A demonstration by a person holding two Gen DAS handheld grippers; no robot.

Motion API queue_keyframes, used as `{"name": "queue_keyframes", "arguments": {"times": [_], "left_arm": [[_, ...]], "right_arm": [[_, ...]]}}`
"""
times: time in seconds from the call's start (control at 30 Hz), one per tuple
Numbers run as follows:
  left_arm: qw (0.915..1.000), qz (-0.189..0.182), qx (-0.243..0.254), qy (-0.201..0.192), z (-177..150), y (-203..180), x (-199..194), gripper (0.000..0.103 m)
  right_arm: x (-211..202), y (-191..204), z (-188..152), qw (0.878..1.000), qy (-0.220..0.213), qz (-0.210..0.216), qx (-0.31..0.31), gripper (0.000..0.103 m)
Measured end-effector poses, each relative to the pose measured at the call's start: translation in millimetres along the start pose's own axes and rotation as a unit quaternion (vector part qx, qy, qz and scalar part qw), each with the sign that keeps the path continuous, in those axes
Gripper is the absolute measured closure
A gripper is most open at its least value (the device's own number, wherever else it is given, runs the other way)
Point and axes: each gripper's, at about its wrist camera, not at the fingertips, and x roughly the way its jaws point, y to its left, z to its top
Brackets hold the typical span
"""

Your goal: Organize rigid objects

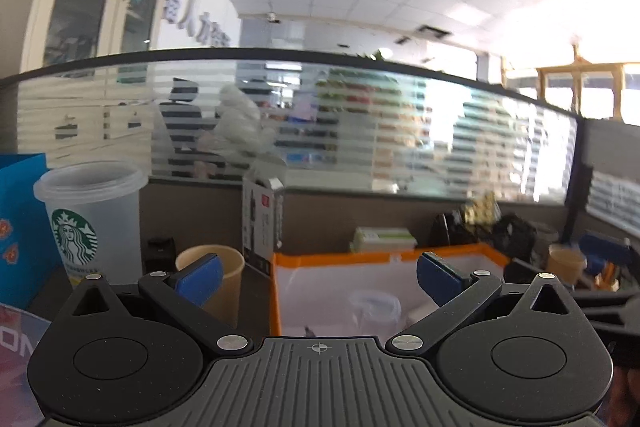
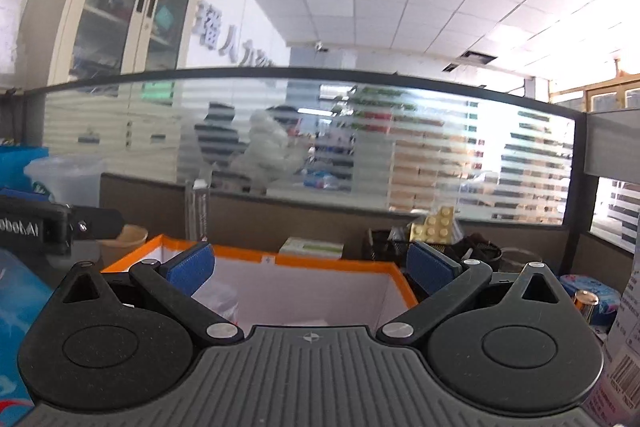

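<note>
An orange-rimmed white storage box [image 1: 332, 259] stands on the desk ahead; it also shows in the right wrist view [image 2: 280, 261]. A clear plastic container [image 1: 374, 307] lies inside it. My left gripper [image 1: 318, 277] is open and empty, held above the box's near left corner. My right gripper [image 2: 310, 269] is open and empty, held above the box's near edge. A frosted Starbucks cup [image 1: 88, 219] and a tan paper cup [image 1: 222, 267] stand to the left of the box. The right gripper shows at the far right of the left wrist view [image 1: 608, 259].
A tall black-and-white carton [image 1: 262, 223] stands behind the box's left corner. A blue bag [image 1: 20, 227] is at far left. A green-white packet [image 1: 384, 239], black mesh holders [image 2: 472, 251] and yellow bricks [image 2: 434, 227] sit along the partition. A battery [image 2: 586, 303] and printed tin [image 2: 600, 297] lie right.
</note>
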Motion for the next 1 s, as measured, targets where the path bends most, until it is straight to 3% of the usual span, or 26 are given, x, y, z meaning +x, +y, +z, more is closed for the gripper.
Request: {"name": "queue_keyframes", "arguments": {"times": [0.13,0.37,0.57,1.0], "left_arm": [[0.9997,-0.002,-0.025,-0.001,-4,8,-2,0.0],[0.9999,0.002,-0.006,0.009,-14,4,3,0.0],[0.9997,0.018,-0.004,0.018,-20,7,10,0.0],[0.9991,0.033,0.008,0.024,-25,6,13,0.0]], "right_arm": [[7,0,0,1.0,-0.019,-0.005,0.008,0.0],[20,-2,-9,0.999,-0.018,-0.005,0.041,0.0],[11,-10,-14,0.996,-0.055,-0.014,0.066,0.0],[10,-7,-20,0.998,-0.039,-0.008,0.051,0.0]]}}
